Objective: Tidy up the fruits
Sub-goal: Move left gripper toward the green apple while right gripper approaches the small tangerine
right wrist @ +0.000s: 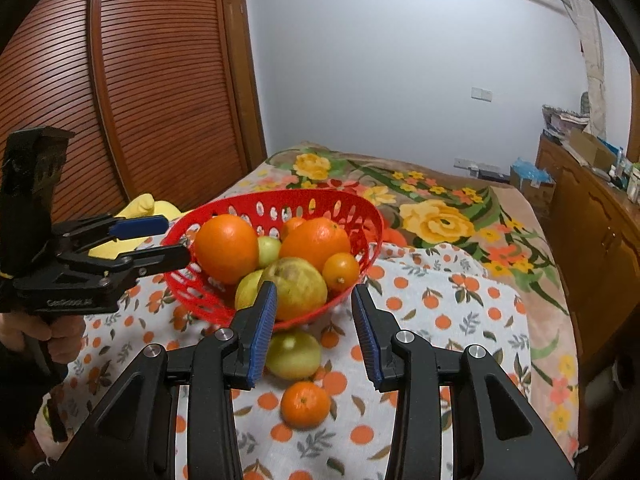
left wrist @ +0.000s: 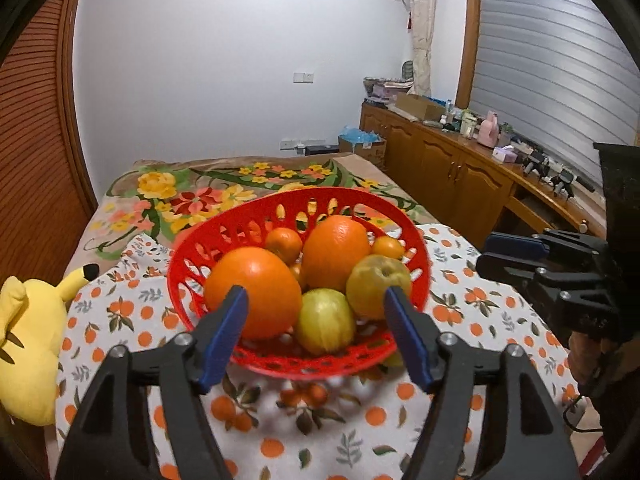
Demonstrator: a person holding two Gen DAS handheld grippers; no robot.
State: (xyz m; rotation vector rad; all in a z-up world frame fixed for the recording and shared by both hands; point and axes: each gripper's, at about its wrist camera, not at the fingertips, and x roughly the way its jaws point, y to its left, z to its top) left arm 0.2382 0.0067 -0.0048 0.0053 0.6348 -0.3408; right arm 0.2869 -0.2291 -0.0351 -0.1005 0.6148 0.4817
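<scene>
A red perforated basket [left wrist: 256,216] [right wrist: 280,204] sits on an orange-print cloth and holds two big oranges [left wrist: 252,292] [left wrist: 336,252], small tangerines [left wrist: 284,244], and yellow-green fruits [left wrist: 324,320] [left wrist: 376,284]. In the right wrist view a yellow-green fruit [right wrist: 294,354] and a tangerine [right wrist: 305,404] lie loose on the cloth in front of the basket. My left gripper [left wrist: 316,300] is open and empty, just in front of the basket. My right gripper [right wrist: 314,300] is open and empty above the loose green fruit. Each gripper shows in the other's view [right wrist: 160,240] [left wrist: 500,256].
A yellow plush toy [left wrist: 28,344] lies at the left of the cloth [left wrist: 360,420]. A floral blanket [right wrist: 440,216] covers the bed beyond. Wooden cabinets [left wrist: 460,168] with clutter stand on the right, a slatted wooden door [right wrist: 140,100] on the left.
</scene>
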